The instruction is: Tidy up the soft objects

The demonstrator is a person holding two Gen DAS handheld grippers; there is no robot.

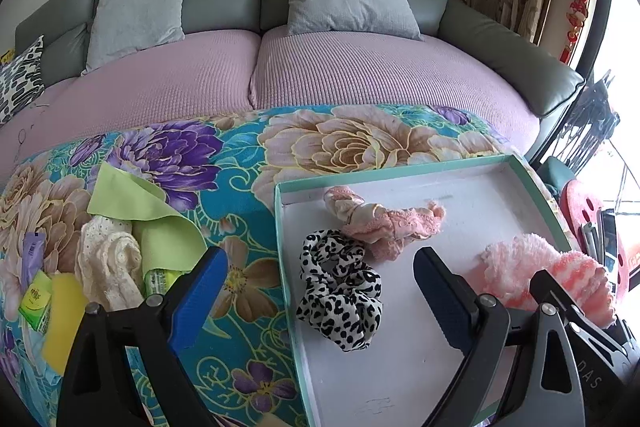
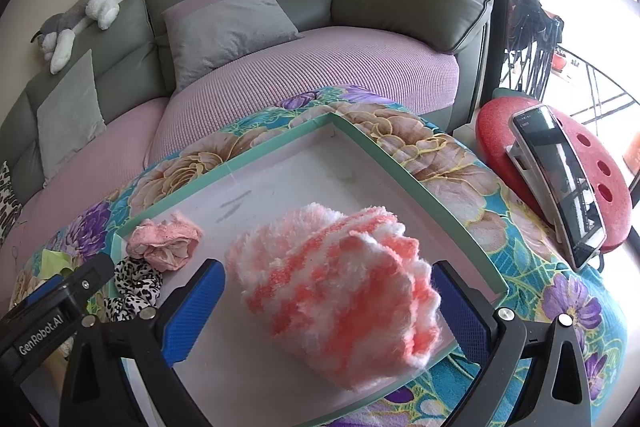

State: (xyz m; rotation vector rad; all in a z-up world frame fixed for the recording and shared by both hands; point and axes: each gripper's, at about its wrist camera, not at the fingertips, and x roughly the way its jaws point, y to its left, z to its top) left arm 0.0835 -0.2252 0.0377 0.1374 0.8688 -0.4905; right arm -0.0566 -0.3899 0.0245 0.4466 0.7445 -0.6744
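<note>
A shallow white tray with a teal rim (image 1: 400, 171) (image 2: 420, 183) lies on the floral cloth. In it lie a leopard-print scrunchie (image 1: 340, 291) (image 2: 132, 287), a pink lace piece (image 1: 384, 223) (image 2: 164, 243) and a fluffy pink-and-white sock bundle (image 1: 548, 275) (image 2: 340, 291). My left gripper (image 1: 320, 299) is open above the scrunchie and the tray's left rim. My right gripper (image 2: 328, 311) is open, its fingers either side of the sock bundle, not touching it. A cream lace item (image 1: 108, 263) and a green cloth (image 1: 132, 199) lie left of the tray.
Small packets (image 1: 36, 295) and a yellow sponge (image 1: 64, 323) lie at the cloth's left edge. A grey sofa with pink seat covers (image 1: 320, 67) and cushions stands behind. A red stool (image 2: 560, 155) with a phone (image 2: 560, 179) stands right of the table.
</note>
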